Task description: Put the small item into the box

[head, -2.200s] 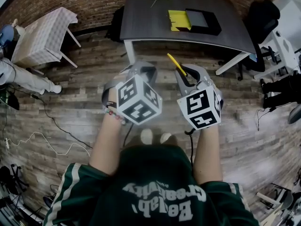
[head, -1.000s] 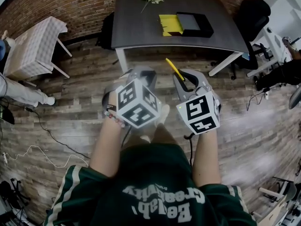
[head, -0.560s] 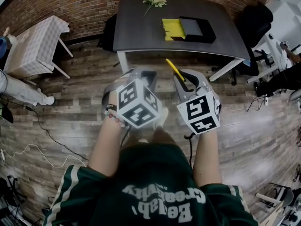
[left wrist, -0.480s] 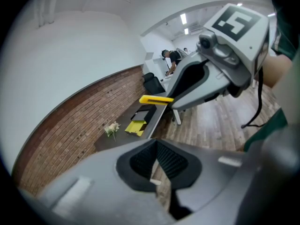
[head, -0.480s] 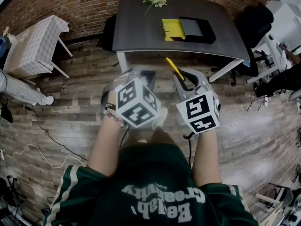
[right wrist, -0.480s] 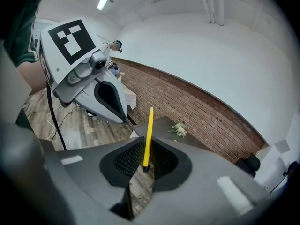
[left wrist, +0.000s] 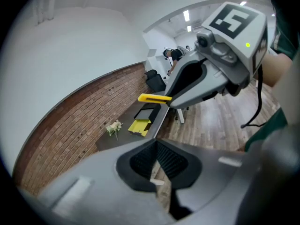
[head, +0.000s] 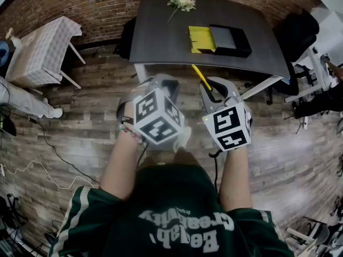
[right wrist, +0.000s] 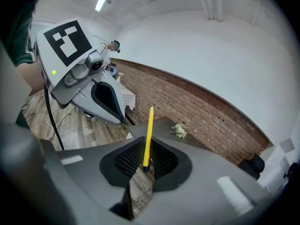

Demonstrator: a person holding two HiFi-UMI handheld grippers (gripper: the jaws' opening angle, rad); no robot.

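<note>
The right gripper (right wrist: 146, 159) pinches the yellow pen (right wrist: 149, 132), its length pointing ahead toward the black box (head: 230, 39) on the table (head: 161, 33); the left gripper (left wrist: 157, 158) is closed, empty.

A red-brown brick wall (head: 107, 4) runs behind a dark grey surface (head: 161, 31) on white legs, set on a weathered wood-plank floor (head: 80, 116); a small table under a checked cloth (head: 45, 39) stands to the left, a black chair (head: 297, 28) to the right, cables (head: 59, 142) trail across the planks and a ceiling strip light (right wrist: 102, 0) glows overhead
</note>
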